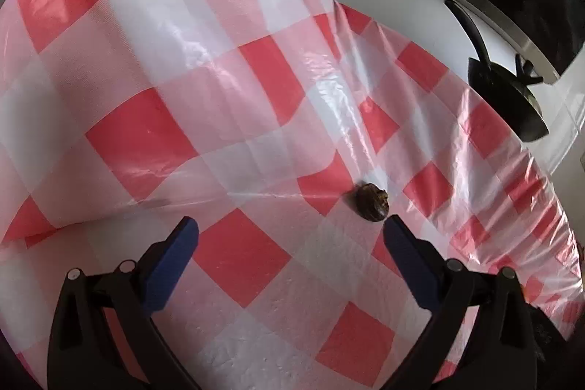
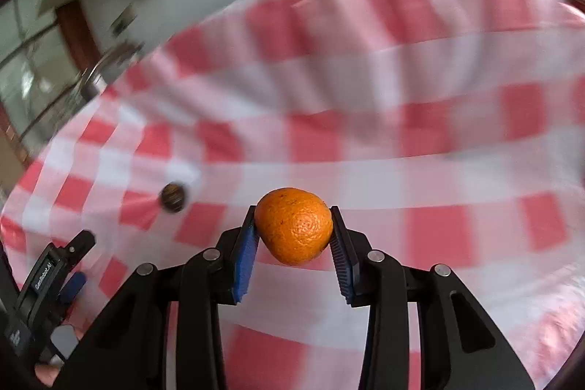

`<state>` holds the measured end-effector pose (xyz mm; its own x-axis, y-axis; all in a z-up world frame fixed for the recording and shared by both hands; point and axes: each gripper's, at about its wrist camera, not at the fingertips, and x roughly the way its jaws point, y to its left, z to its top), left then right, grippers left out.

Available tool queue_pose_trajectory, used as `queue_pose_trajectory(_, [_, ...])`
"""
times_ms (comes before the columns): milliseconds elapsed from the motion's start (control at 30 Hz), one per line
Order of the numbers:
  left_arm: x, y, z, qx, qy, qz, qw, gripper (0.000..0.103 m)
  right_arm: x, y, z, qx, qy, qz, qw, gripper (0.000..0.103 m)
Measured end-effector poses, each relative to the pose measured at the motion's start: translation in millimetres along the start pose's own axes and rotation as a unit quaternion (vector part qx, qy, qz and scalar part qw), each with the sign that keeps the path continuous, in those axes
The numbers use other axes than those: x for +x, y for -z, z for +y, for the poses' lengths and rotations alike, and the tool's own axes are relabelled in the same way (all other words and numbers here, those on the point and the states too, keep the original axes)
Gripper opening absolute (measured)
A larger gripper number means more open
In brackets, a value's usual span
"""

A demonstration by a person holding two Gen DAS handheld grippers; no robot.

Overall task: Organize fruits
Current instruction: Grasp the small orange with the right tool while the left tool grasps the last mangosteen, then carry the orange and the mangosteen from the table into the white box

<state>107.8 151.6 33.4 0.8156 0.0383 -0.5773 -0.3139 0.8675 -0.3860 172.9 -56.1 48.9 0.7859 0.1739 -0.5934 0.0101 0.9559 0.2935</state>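
**Operator:** Right wrist view shows the orange [image 2: 293,225]. Is it secure?

**Manual:** Your right gripper [image 2: 294,236] is clamped on it. Both blue pads [image 2: 244,258] press its left and right flanks near the widest part, and it sits at the fingertips, above the checked cloth [image 2: 420,148]. You may treat the orange as light, firm under the peel and slightly yielding. The pebbled skin offers friction, so it should not slip. Excess squeeze can bruise it. The hold is out at the tips, so a deeper seat would be safer. That view is blurred by motion, so avoid sharp swings.

**Operator:** And the left side?

**Manual:** Your left gripper [image 1: 290,225] stands wide open and holds nothing. A small dark wrinkled fruit [image 1: 372,201] lies on the cloth just ahead of the right-hand fingertip, outside the gap. What kind of fruit it is cannot be told.

**Operator:** How should I take it?

**Manual:** Judge it very light, possibly soft or brittle-skinned, and apt to roll. Centre it between the pads first, then close across its widest part with light pressure. The glossy, creased cloth may slide under it.
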Motion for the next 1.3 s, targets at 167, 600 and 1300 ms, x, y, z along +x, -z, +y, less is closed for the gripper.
queue_pose_trajectory(167, [0,3,-10,0.028,0.003,0.007,0.9996,0.101,-12,-3,-54,0.078,0.036,-0.057,0.995,0.038])
queue_pose_trajectory(600, [39,4,-78,0.134,0.005,0.071,0.9884,0.092,-1,-7,-70,0.130,0.014,-0.058,0.990,0.038])
queue_pose_trajectory(1300, [14,18,-86,0.171,-0.023,0.039,0.9843,0.039,2,-7,-67,0.130,0.005,-0.055,0.990,0.038])
